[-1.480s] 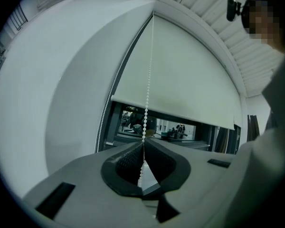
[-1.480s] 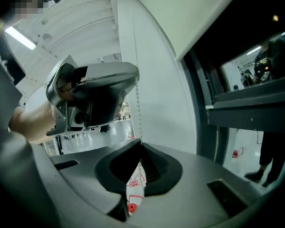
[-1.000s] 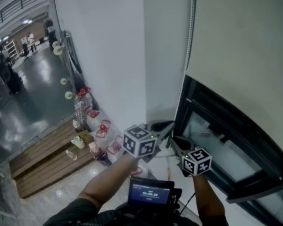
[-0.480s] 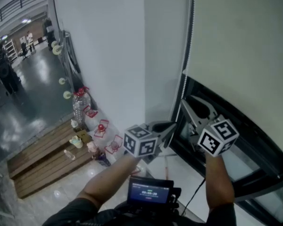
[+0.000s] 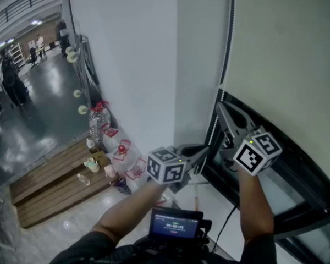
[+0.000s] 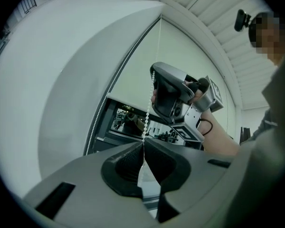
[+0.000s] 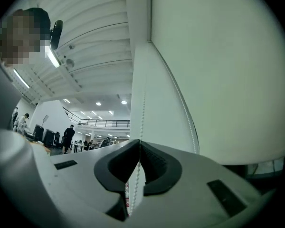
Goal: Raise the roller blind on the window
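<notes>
Right gripper (image 5: 220,108) has climbed the chain (image 5: 226,43), opened, and just clamped its fingers back on higher up. Left gripper (image 5: 207,149) stays clenched on the chain below. Blind (image 5: 286,54) covers the upper window (image 5: 302,175); another pull looks ready.

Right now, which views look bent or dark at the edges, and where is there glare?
Left gripper view: strong fisheye bend, black corners, bead chain sharp. Right gripper view: same bend and dark rim, ceiling lights blown out. Head view: milder bend, glare on the glossy floor.
</notes>
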Demonstrator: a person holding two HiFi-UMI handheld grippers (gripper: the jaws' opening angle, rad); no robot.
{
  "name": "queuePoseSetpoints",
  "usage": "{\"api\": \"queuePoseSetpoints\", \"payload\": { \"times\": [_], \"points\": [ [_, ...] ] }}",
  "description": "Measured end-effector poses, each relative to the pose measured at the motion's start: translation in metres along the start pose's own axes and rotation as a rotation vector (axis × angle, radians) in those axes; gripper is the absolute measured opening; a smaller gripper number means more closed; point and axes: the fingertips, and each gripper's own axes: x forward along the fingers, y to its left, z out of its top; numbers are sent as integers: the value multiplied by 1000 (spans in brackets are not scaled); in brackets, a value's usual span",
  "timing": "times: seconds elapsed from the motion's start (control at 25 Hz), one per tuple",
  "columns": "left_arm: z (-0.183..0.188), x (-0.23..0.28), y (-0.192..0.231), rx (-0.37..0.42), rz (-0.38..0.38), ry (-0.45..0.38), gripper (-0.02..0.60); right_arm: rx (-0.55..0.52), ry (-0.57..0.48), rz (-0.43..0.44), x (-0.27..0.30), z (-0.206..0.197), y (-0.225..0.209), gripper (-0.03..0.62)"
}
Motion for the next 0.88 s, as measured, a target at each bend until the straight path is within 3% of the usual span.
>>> {"api": "queuePoseSetpoints", "payload": {
  "times": [0.4, 0.88],
  "points": [
    [-7, -3, -2, 7, 3, 20, 6, -65, 2, -22, -2, -8, 6, 13],
    [-67, -11, 15, -53, 56, 124, 6, -14, 57, -55, -19, -70, 10, 14]
  ]
}}
